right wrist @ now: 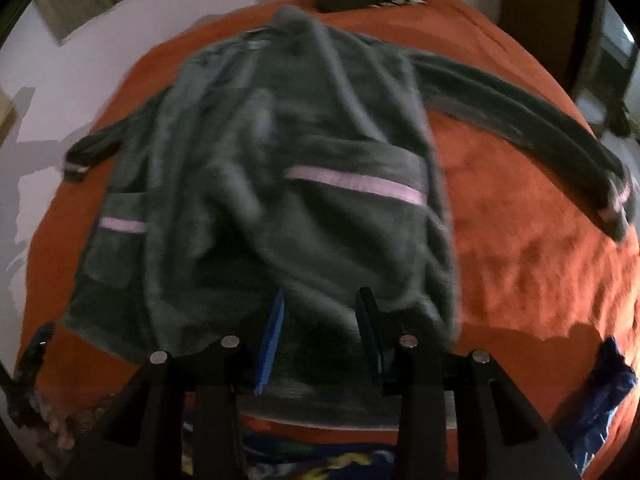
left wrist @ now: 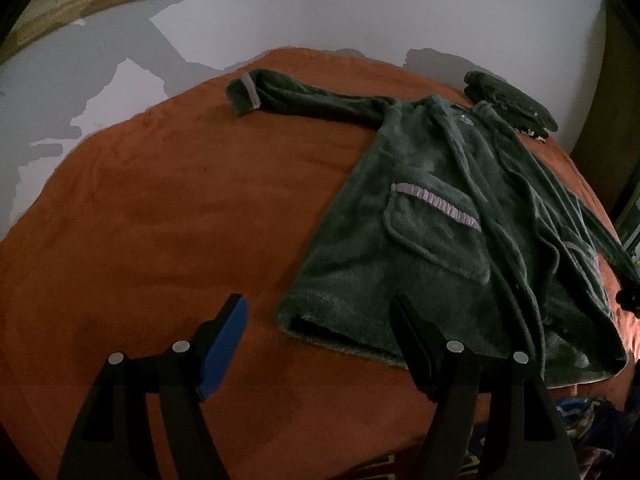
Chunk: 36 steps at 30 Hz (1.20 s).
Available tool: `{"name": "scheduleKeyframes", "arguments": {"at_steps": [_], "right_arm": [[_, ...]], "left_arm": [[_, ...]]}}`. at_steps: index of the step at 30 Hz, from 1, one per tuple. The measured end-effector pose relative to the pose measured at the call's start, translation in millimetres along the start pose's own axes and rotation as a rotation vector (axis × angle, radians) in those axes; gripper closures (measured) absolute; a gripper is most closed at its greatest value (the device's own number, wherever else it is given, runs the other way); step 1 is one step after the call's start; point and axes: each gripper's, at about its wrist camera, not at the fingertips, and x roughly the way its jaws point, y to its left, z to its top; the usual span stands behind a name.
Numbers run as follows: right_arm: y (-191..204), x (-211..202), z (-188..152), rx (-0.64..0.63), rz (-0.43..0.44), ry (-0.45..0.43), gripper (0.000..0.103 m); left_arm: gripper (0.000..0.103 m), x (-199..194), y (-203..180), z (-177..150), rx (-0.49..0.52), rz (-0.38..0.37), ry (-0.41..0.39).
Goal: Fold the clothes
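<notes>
Room: we see a pale wall (left wrist: 340,20) behind a bed, dim light, shadows across the plaster
Surface: an orange blanket (left wrist: 160,200) covers the bed and carries everything
Garment: the green fleece robe (left wrist: 440,208) lies front up and spread flat, collar toward the wall, hem toward us, so its long axis runs from us away to the wall; both sleeves stretch outward
Stack: a dark folded pile (left wrist: 512,100) sits just beyond the collar
Right gripper (right wrist: 320,332): we judge it the nearer one, right over the hem near the robe's right edge, jaws partly apart with fleece lying between them; we cannot tell whether the pads press it
Left gripper (left wrist: 320,344): jaws wide apart and holding nothing, over bare blanket, the hem's left corner just beyond and to the right of the gap
Pockets: lilac trim (right wrist: 356,186) marks each one
Hard to make out: the right wrist view is smeared; the right cuff is cut off in the left view; a patterned cloth (right wrist: 320,460) below the bed edge is unclear
</notes>
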Motion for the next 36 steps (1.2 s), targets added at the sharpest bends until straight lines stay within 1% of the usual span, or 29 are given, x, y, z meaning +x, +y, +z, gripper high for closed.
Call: {"name": "scheduleKeyframes", "arguments": {"at_steps": [3,7,10,15,18,22,26,27,30,32,33,35,36], "right_arm": [[-29.0,-1.0,-6.4,0.033,-0.036,-0.009,0.067],[-66.0,10.4,-18.0,0.106,-0.079,0.037,0.063],[-82.2,21.8,-26.9,0.149,-0.042,0.077,0.063],[-83.3,17.4,-30.1,0.133,0.001,0.04,0.063],[-86.3,14.1,-32.1,0.153,0.043,0.017,0.063],[-91.6,9.8,-43.5,0.214,0.127,0.01,0.063],[-84.4,3.3,-56.9,0.183,0.179,0.002,0.063],[-81.9,2.9,-58.8,0.166,0.177,0.001,0.063],[-77.0,-1.3,-63.4,0.125,0.164,-0.014,0.063],[-75.1,-5.8,-66.4,0.105,0.157,-0.031,0.062],[-74.1,-8.2,-68.0,0.091,0.152,-0.039,0.063],[-72.2,-14.0,-73.1,0.049,0.131,-0.057,0.063],[-71.2,-16.9,-75.7,0.027,0.12,-0.066,0.063]], "left_arm": [[0.029,1.3,-5.9,0.2,0.017,0.005,0.005],[0.029,2.1,-17.1,1.0,0.043,0.0,0.011],[0.029,1.2,-33.2,3.3,0.081,-0.029,0.017],[0.029,2.4,-75.5,11.4,0.204,-0.089,0.021],[0.029,11.4,-105.9,15.9,0.263,-0.132,0.053],[0.029,14.5,-151.7,18.3,0.328,-0.224,0.094],[0.029,25.0,-198.6,24.8,0.342,-0.336,0.153],[0.029,28.0,-210.4,26.4,0.346,-0.362,0.168],[0.029,52.2,-243.3,28.7,0.378,-0.346,0.22],[0.029,69.9,-260.7,27.3,0.392,-0.326,0.273],[0.029,76.0,-266.2,24.6,0.394,-0.309,0.302],[0.029,87.5,-277.6,18.3,0.385,-0.312,0.348],[0.029,91.0,-280.4,15.5,0.379,-0.314,0.358]]}}
